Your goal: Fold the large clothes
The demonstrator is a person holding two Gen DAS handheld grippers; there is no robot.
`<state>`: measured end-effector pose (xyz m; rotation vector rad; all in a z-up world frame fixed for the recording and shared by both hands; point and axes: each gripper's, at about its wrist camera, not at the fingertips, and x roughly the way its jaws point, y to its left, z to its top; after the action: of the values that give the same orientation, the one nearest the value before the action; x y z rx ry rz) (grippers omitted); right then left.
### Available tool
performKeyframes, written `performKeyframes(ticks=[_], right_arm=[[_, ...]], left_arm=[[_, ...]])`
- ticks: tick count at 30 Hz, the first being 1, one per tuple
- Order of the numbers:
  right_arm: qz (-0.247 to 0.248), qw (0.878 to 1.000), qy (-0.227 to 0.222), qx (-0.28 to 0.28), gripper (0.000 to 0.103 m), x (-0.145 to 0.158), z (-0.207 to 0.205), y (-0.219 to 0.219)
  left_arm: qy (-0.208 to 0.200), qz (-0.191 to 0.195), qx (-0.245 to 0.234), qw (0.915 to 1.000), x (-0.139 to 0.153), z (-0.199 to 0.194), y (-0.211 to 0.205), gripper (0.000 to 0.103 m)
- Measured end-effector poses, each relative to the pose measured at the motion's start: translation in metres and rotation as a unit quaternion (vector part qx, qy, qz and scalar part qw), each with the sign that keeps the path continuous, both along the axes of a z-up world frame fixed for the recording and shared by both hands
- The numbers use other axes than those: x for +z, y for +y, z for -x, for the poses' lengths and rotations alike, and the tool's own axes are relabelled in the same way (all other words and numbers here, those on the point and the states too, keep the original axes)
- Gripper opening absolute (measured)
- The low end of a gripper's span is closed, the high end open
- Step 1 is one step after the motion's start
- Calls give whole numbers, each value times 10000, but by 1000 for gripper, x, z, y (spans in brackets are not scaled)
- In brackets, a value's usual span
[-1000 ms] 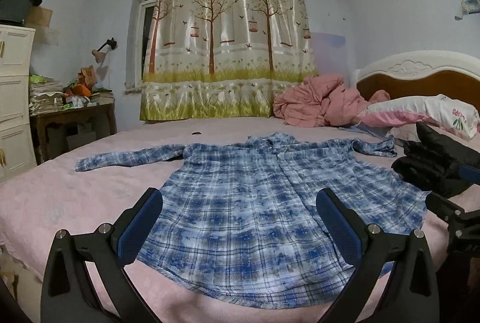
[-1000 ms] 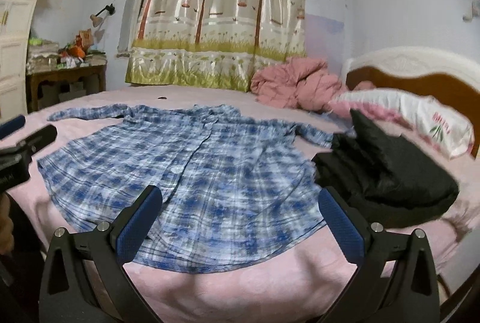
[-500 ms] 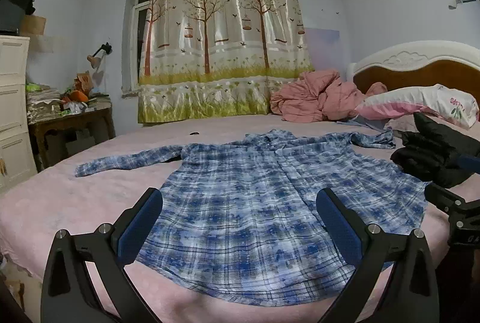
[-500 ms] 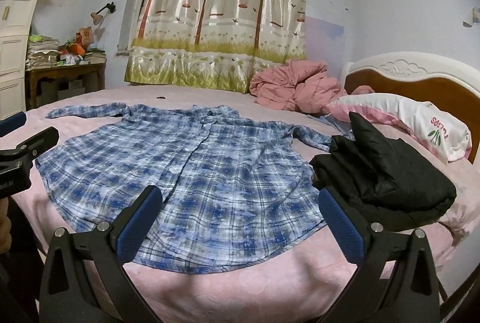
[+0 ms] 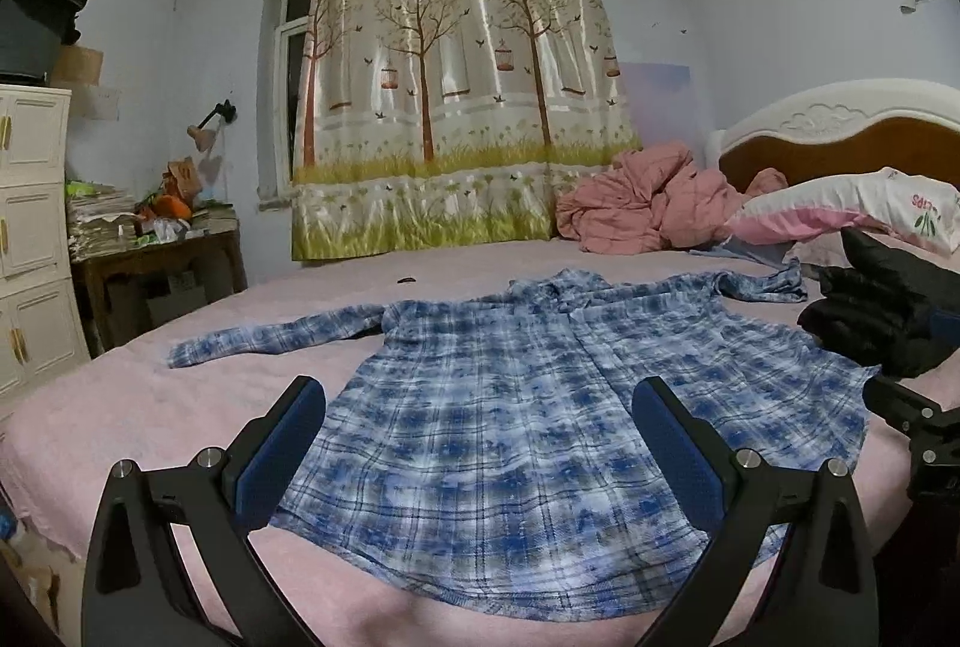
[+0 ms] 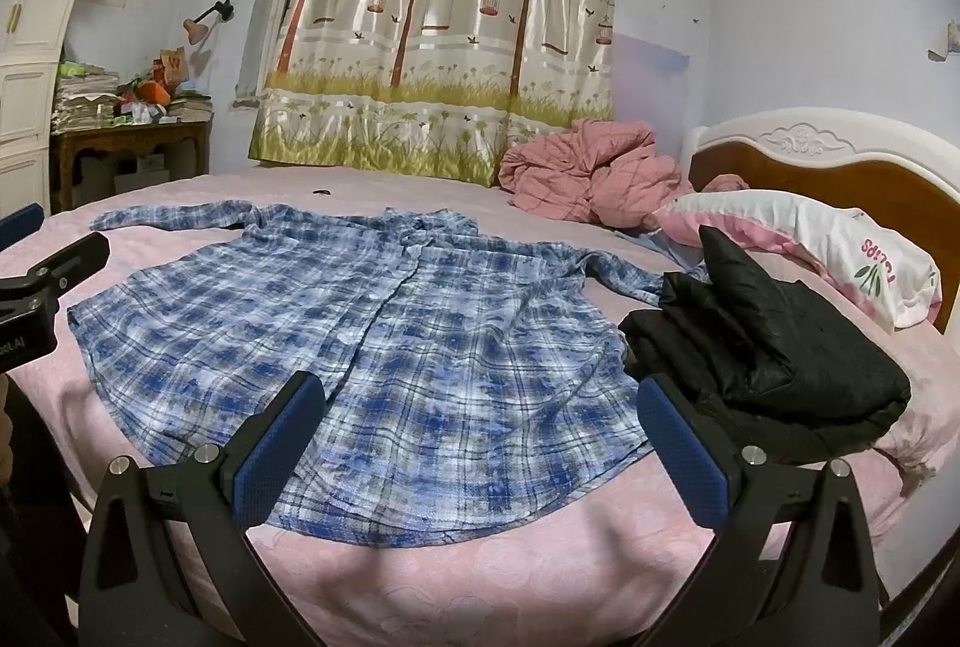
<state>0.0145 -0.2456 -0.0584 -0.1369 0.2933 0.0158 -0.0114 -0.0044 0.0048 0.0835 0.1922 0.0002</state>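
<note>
A blue and white plaid shirt (image 5: 516, 407) (image 6: 384, 341) lies spread flat on the pink bed (image 5: 120, 407) (image 6: 540, 563), collar toward the curtain, sleeves stretched out to both sides. My left gripper (image 5: 480, 443) hovers open above the shirt's hem, holding nothing. My right gripper (image 6: 480, 437) is open too, above the hem's right part, with nothing between its fingers. Each gripper shows at the edge of the other's view: the right gripper's body (image 5: 918, 419) and the left gripper's body (image 6: 36, 281).
A folded black garment (image 6: 774, 353) (image 5: 882, 311) lies right of the shirt, touching its side. A crumpled pink quilt (image 6: 582, 173), a pillow (image 6: 828, 245) and the headboard (image 6: 840, 161) sit at the far right. A cluttered wooden table (image 5: 156, 257) and a white cabinet (image 5: 30, 239) stand left of the bed.
Both grippers have dipped and tilted up slightly, so the shirt sits lower in the views and more wall shows. The shirt has not moved and both grippers stay open.
</note>
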Motion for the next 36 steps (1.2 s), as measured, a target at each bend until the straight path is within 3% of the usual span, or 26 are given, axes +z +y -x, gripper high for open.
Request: performKeyframes(ticks=[29, 36], right_arm=[[-64, 9999, 101, 122, 103, -5, -1, 2], [-68, 9999, -12, -126, 103, -3, 0, 0]], left_arm=[[53, 81, 33, 9999, -1, 2, 0, 103], [53, 64, 45, 10000, -1, 0, 0, 103]])
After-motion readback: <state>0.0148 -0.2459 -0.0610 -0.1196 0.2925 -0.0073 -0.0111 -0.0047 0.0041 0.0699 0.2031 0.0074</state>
